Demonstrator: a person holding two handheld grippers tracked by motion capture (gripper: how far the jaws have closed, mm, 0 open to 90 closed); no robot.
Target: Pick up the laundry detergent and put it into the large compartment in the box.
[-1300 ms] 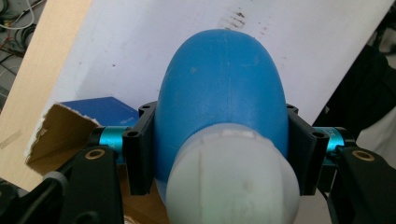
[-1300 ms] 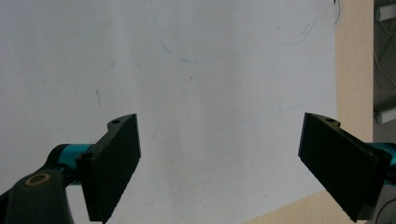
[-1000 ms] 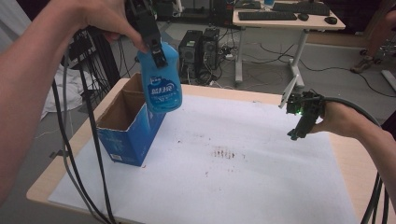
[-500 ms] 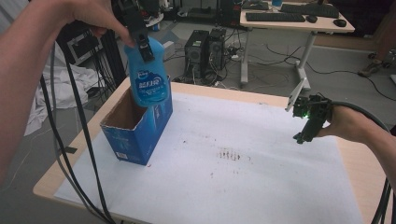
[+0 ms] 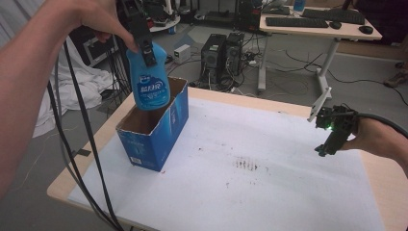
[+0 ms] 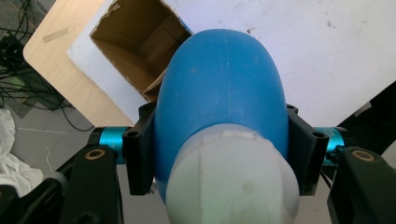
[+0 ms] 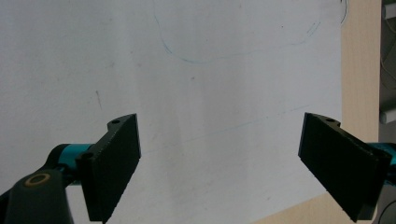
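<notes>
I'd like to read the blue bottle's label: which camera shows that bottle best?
The high view: the blue bottle hangs whole above the open box, label facing the camera. The left gripper view looks down its cap and shoulders, clamped between black jaws. The right gripper view looks at white table covering.

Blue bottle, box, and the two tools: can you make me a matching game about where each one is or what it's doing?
Things:
1. blue bottle
2. cardboard box
3. left tool
4. right tool

States:
A. open, holding nothing, over the white sheet
B. stands open-topped on the table
C. hangs just above the box's opening
D. clamped shut around the bottle near its cap

Pairs: 1-C, 2-B, 3-D, 4-A
</notes>
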